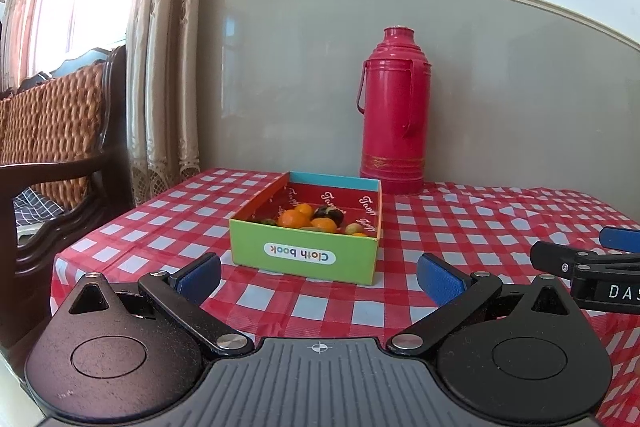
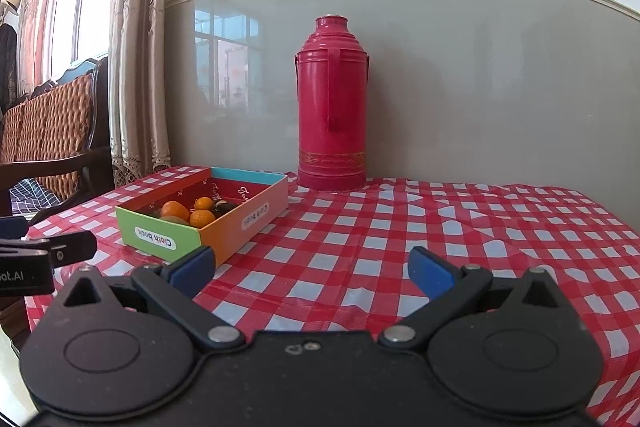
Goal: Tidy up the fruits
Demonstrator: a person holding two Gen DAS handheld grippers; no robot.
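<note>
A colourful "Cloth book" box sits on the checkered table, also in the right wrist view. Inside lie several fruits: oranges, a dark fruit and greenish pieces; the oranges show from the right too. My left gripper is open and empty, just in front of the box. My right gripper is open and empty, to the right of the box, over the cloth. Each gripper shows at the other view's edge: the right one, the left one.
A tall red thermos stands against the wall behind the box, also in the right view. A red-and-white checkered cloth covers the table. A wooden wicker chair and curtains stand at the left.
</note>
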